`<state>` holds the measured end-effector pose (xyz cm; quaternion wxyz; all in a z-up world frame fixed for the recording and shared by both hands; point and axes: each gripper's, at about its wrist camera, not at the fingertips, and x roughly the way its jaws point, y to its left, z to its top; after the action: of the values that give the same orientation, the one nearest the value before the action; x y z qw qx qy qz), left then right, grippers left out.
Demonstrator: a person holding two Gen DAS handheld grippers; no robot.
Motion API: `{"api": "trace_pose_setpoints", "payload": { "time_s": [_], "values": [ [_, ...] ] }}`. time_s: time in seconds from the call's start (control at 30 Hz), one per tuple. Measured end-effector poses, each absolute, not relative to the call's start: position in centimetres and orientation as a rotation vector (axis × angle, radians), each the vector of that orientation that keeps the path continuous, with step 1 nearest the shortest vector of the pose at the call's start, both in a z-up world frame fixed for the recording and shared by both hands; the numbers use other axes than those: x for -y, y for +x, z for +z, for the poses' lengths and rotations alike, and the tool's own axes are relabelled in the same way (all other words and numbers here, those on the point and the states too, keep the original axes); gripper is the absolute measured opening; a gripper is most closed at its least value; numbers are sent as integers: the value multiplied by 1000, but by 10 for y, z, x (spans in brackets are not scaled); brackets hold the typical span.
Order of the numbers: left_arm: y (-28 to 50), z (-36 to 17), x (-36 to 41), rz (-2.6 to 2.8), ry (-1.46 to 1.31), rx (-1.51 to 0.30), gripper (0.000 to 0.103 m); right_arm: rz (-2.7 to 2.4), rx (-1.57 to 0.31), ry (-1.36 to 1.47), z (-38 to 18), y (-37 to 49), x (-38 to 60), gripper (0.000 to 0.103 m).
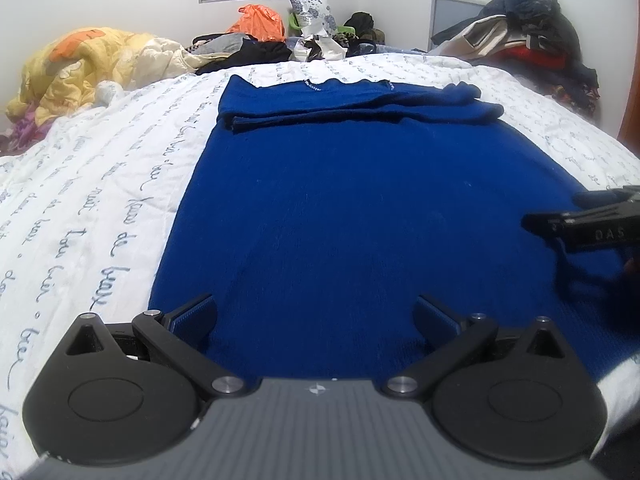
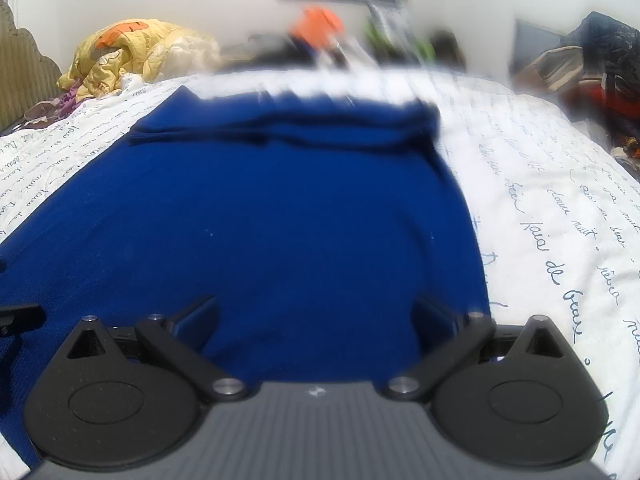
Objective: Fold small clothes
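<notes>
A dark blue knit garment [image 1: 340,208] lies flat on the bed, its sleeves folded across the far end [image 1: 352,108]. My left gripper [image 1: 316,312] is open, fingers spread wide just above the garment's near hem toward its left side. In the left wrist view the right gripper [image 1: 592,220] shows at the right edge, over the cloth. The right wrist view is blurred; there the same garment [image 2: 260,208] fills the middle, and my right gripper [image 2: 316,312] is open over the near hem by the garment's right edge. Nothing sits between either pair of fingers.
A white bedspread with script lettering [image 1: 92,184] covers the bed. A yellow quilt [image 1: 80,68] is heaped at the far left. Piles of clothes and an orange bag [image 1: 260,20] line the far edge, with dark clothing stacked at the far right [image 1: 528,28].
</notes>
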<state>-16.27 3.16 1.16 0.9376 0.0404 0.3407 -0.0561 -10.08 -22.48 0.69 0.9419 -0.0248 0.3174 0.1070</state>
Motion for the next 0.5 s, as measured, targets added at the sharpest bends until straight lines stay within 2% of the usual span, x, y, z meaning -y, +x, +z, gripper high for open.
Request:
{"api": "trace_pose_setpoints", "payload": {
  "time_s": [0.5],
  "values": [
    [-220,16,-57,-171,83,-739,103,222,-668,-56,10,-105,226,103]
  ]
}}
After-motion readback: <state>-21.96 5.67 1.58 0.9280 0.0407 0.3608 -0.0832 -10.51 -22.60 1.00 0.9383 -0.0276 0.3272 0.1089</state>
